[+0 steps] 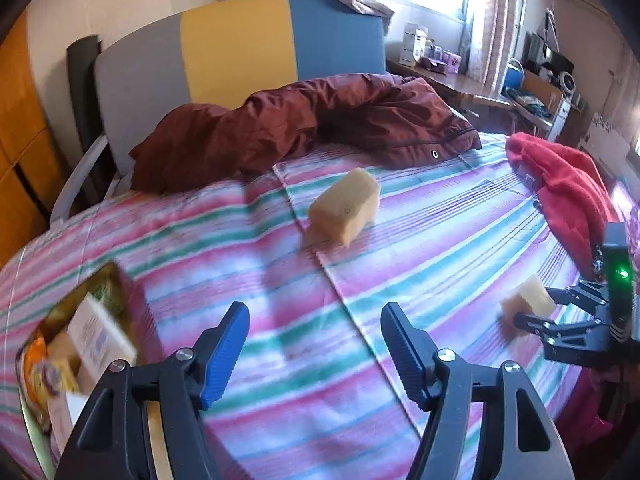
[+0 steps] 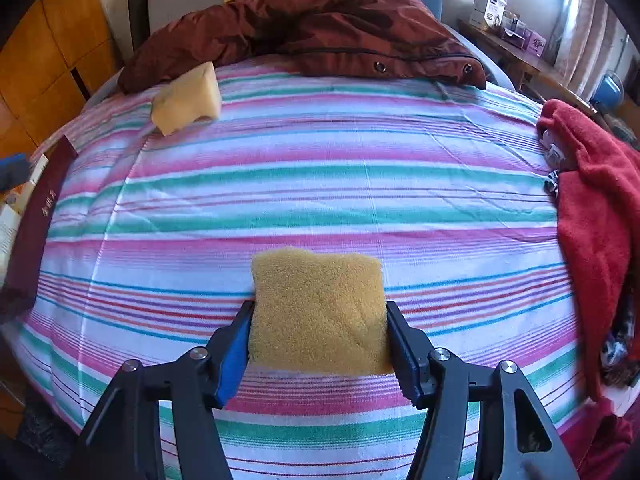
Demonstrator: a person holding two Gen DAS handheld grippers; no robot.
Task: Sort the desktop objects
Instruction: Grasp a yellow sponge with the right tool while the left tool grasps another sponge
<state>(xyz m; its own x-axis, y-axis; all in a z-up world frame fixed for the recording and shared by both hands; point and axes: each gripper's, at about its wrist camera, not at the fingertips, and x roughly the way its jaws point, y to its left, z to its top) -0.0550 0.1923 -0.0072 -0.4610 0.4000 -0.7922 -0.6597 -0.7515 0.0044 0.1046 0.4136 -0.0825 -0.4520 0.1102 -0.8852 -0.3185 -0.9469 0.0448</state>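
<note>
The right gripper (image 2: pixel 318 344) clamps a yellow square sponge (image 2: pixel 318 312); the left gripper (image 1: pixel 316 344) gapes wide and empty, a pale foam block (image 1: pixel 345 208) well ahead.

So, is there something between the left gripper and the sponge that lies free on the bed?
Nothing visible. The left gripper is open and empty, and only bare striped sheet lies between it and the free sponge. The right gripper is off to the side, shut on the other sponge.
</note>
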